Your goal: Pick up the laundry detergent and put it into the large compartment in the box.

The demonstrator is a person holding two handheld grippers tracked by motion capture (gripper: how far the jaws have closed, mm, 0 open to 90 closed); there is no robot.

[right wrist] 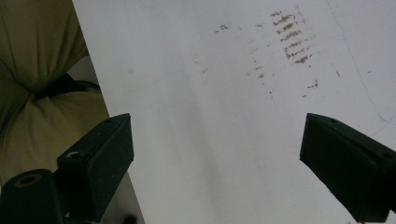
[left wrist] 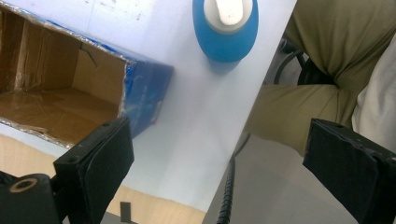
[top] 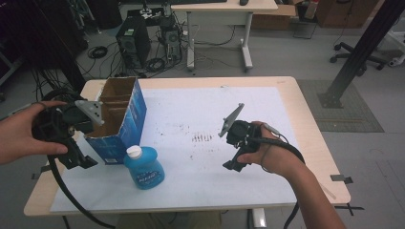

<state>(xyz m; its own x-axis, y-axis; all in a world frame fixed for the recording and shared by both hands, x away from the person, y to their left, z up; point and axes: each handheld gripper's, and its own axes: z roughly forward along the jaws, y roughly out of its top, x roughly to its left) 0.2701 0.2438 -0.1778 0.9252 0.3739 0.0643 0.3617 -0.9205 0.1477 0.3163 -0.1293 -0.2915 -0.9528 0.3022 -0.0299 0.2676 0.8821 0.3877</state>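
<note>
A blue cardboard box (top: 125, 117) stands on the table's left side, its top open and its brown inside showing. In front of it is a blue bottle (top: 144, 168) with a white cap. My left gripper (top: 82, 160) hovers at the table's left edge, beside the box. In the left gripper view the left gripper (left wrist: 219, 135) is open and holds nothing, with the box (left wrist: 60, 88) and bottle (left wrist: 225, 32) beyond the jaws. My right gripper (top: 234, 164) hangs over the right half of the white sheet. In the right gripper view the right gripper (right wrist: 215, 130) is open and holds nothing.
A white sheet (top: 210, 171) covers most of the wooden table (top: 315, 143) and carries brown scuff marks (top: 202, 138) in the middle. Behind the table are a computer tower (top: 133, 45), cables, a second desk (top: 224, 7) and a black post (top: 363, 47).
</note>
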